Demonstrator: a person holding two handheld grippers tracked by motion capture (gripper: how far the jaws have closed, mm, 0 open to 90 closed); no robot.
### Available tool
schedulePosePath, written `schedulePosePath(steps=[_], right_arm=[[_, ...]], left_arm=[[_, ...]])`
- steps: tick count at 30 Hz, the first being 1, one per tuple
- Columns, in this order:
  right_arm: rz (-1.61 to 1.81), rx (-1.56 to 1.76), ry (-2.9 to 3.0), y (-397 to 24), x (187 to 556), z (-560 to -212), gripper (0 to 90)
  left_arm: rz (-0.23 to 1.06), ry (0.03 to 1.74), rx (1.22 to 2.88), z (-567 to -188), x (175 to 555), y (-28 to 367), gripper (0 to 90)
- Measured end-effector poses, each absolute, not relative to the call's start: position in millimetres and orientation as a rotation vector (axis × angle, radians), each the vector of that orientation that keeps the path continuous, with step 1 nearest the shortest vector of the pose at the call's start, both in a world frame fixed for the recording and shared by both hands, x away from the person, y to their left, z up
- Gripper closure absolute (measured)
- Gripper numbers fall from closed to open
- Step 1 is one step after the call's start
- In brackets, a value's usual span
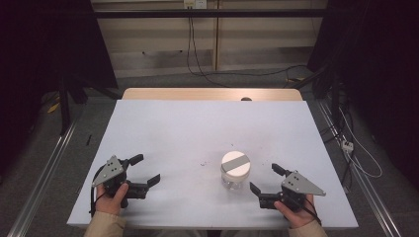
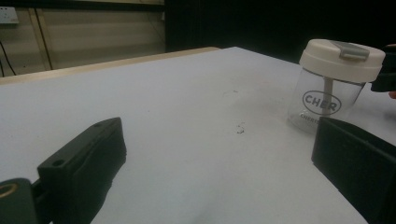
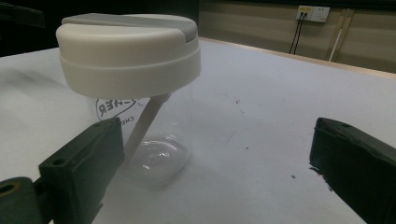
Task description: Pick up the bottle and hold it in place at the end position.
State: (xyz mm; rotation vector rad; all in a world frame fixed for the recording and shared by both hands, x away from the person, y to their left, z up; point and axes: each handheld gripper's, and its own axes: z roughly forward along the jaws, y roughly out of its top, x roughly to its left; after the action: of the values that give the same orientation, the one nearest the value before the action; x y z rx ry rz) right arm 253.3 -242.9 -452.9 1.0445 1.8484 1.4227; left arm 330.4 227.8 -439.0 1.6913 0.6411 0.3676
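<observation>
Nearest, at the table's front edge: two hands in tan sleeves, each bearing a black two-jaw gripper topped with a grey three-cornered plate.

Left gripper (image 1: 144, 170): near the front left corner, jaws spread wide with nothing between them, pointing across the table toward the jar and well apart from it.

Right gripper (image 1: 267, 178): near the front right, jaws likewise spread wide and holding nothing, just beside the jar; in the right gripper view the jar stands in front of one jaw, not clasped.

Jar (image 1: 235, 173): clear, upright, printed lettering on its wall, a pale stick inside, under a cream lid (image 1: 235, 162) with a grey strip across the top. Stands right of the table's middle, toward the front.

Table (image 1: 197, 128): white top, faint dark specks beside the jar, a wooden edge at the far side.

Beyond: wall, hanging cables.
</observation>
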Motion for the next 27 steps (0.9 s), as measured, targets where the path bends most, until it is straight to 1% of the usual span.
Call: schedulePosePath(steps=[27], right_arm=[[1.477, 1.013, 1.894, -213.1, 260.6, -452.3, 4.1]], left_arm=[[0.366, 0.639, 1.702, -441.2, 332.6, 224.6, 2.7]])
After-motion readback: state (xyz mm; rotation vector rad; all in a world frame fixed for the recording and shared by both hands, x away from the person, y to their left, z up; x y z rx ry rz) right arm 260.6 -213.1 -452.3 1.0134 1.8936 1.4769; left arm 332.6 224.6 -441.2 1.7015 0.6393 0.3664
